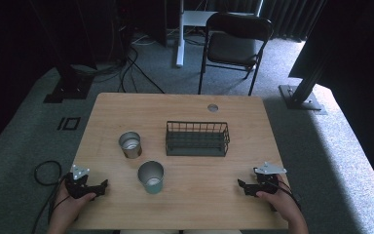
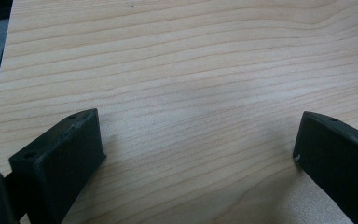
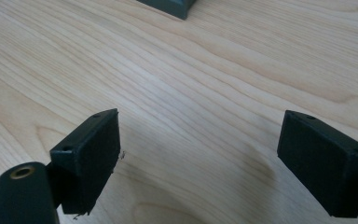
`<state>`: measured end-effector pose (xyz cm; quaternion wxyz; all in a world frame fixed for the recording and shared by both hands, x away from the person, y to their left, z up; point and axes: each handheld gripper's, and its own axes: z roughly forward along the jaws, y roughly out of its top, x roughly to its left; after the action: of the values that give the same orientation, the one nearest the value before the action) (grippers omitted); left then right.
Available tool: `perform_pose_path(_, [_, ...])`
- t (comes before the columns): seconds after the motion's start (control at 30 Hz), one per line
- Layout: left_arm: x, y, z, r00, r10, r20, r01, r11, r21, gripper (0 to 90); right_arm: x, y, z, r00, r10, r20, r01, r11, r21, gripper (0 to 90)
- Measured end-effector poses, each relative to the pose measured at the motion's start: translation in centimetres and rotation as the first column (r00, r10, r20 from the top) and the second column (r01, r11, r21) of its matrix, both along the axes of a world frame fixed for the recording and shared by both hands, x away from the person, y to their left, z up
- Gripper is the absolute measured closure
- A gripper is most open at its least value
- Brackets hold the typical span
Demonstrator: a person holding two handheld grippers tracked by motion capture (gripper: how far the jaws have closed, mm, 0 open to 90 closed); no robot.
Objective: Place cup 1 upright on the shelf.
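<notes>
On the wooden table stand two metal cups: a silver one left of centre and a teal-tinted one nearer the front. A dark wire basket sits behind them at the middle. My left gripper rests at the front left, held by a hand; its jaws stand wide apart over bare wood. My right gripper rests at the front right, also open, with only wood grain between its jaws and a corner of the basket ahead.
A small round grommet sits in the table's far edge. Behind the table stand a black folding chair and a white desk leg. Cables lie on the grey carpet, and dark frame posts flank both sides.
</notes>
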<state>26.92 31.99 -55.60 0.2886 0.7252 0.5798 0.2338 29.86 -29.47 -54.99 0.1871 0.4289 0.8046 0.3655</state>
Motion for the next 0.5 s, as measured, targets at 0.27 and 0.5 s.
perform_pose_path(0.27, [0.0,0.0,0.0,1.0000,0.000,0.000,0.000,1.0000,0.000,2.0,0.2,1.4,0.2,0.9990,0.043,0.005,-0.043,0.999,0.017,12.8])
perform_pose_path(0.5, [0.0,0.0,0.0,1.0000,0.000,0.000,0.000,1.0000,0.000,2.0,0.5,2.7,0.3,0.9973,0.073,0.007,-0.073,0.997,0.015,12.8])
